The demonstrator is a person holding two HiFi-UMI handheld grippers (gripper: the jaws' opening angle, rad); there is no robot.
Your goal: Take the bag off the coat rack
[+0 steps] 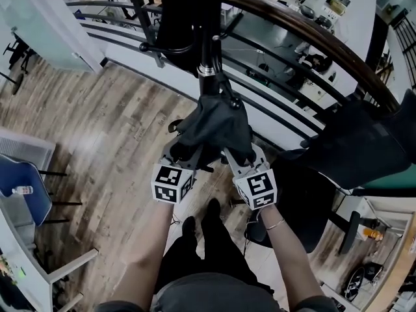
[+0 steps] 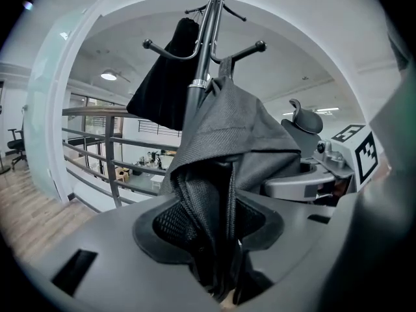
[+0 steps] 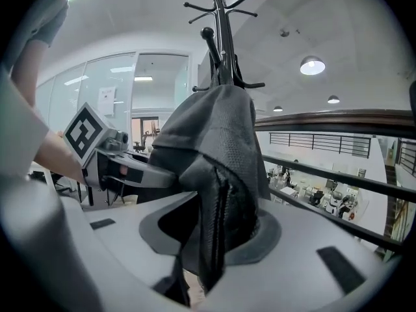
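A dark grey fabric bag hangs by its strap from a hook of the black coat rack, just in front of me. My left gripper is shut on the bag's lower left edge. In the left gripper view the folded fabric is pinched between the jaws of that gripper. My right gripper is shut on the bag's lower right edge. In the right gripper view the mesh fabric runs down into its jaws. The two grippers sit close together, side by side.
A second black item hangs on a farther hook of the coat rack. A curved wooden-topped railing runs behind the rack. A black office chair stands at the right, a blue chair at the left, on wooden flooring.
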